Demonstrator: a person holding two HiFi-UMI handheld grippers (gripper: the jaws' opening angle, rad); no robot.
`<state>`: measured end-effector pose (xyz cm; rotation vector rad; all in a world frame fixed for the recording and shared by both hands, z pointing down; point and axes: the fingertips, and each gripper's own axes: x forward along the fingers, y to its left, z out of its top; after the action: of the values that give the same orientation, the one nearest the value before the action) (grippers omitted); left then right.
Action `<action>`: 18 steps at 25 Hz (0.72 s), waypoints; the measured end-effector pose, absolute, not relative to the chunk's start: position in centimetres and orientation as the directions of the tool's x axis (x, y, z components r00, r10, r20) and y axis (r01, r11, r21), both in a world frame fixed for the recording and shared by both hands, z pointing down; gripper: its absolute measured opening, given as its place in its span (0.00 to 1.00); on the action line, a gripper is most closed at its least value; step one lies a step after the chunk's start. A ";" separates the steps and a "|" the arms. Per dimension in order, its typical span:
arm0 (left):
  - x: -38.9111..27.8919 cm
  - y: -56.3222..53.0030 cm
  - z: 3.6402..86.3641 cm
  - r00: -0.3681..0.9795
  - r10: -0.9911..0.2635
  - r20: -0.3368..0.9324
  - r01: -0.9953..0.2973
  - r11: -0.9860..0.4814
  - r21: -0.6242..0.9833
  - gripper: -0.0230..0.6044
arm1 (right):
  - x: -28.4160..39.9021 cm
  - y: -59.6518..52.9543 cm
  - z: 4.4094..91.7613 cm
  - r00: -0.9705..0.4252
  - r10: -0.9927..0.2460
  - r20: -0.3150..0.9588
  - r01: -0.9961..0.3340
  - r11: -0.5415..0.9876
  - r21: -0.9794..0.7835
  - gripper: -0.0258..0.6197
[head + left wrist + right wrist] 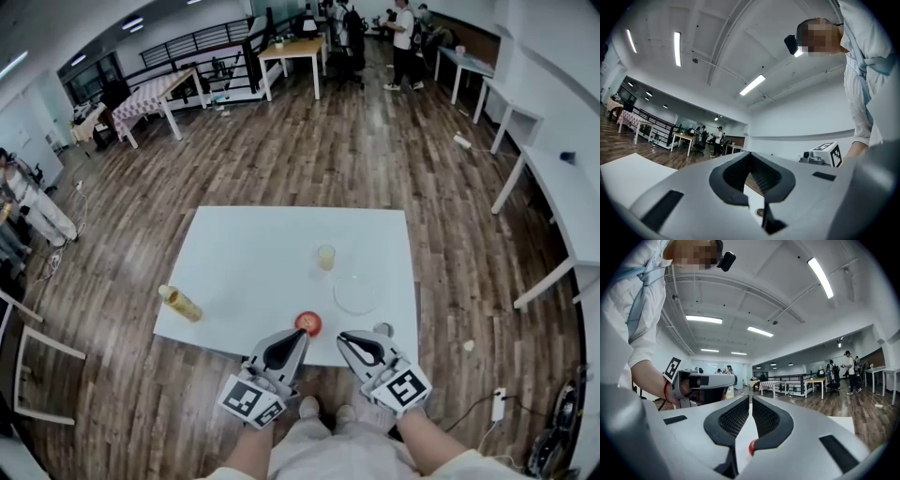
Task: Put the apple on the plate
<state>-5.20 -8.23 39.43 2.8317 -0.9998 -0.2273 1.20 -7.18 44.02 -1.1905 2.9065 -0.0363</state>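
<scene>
On table [253, 262] — apple [308, 323] near plate [357, 294]

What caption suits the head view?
The left gripper and right gripper face a round red apple on a white table near a clear plate.

The room is bright and evenly lit. The light comes from long ceiling lamps [676, 47], which burn out to pure white in both gripper views. In the head view the white bench [253, 253] is very bright, with almost no texture, and the shadows on it are faint and soft. All three views have strong wide-angle distortion: the floor [309, 150] boards and the bench edges bend, and the corners go black. The left tongs [750, 155] and right tongs [751, 398], near the lens, look soft; the far room is sharper.
</scene>
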 end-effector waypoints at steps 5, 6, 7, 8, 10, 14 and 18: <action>-6.7 -9.3 39.9 0.757 -0.648 -0.087 -0.628 -0.758 0.179 0.04 | -0.3 -7.9 45.5 -0.735 -0.677 0.034 -0.678 0.735 -0.016 0.10; -6.9 -9.4 40.1 0.755 -0.650 -0.084 -0.630 -0.755 0.181 0.04 | -0.5 -8.0 46.2 -0.739 -0.672 0.046 -0.673 0.739 -0.014 0.10; -7.0 -9.4 40.3 0.754 -0.652 -0.080 -0.632 -0.753 0.183 0.04 | -0.6 -8.2 46.8 -0.742 -0.667 0.060 -0.669 0.743 -0.012 0.10; -7.1 -9.5 40.4 0.753 -0.654 -0.077 -0.634 -0.751 0.185 0.04 | -0.8 -8.4 47.4 -0.746 -0.662 0.075 -0.664 0.747 -0.013 0.10; -7.3 -9.8 40.5 0.750 -0.657 -0.070 -0.638 -0.748 0.186 0.04 | -1.2 -9.0 48.5 -0.754 -0.648 0.102 -0.653 0.757 -0.019 0.16; -8.1 -10.2 40.7 0.748 -0.661 -0.064 -0.640 -0.743 0.195 0.04 | -2.6 -9.8 50.4 -0.767 -0.626 0.143 -0.636 0.771 -0.033 0.29; -8.8 -10.2 41.4 0.743 -0.667 -0.060 -0.646 -0.737 0.200 0.04 | -3.6 -10.7 53.0 -0.770 -0.612 0.181 -0.630 0.775 -0.057 0.42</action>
<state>-8.84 -10.17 41.43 2.7755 -1.0538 -0.1902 -3.58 -10.74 52.99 -1.0928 3.1022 -0.1890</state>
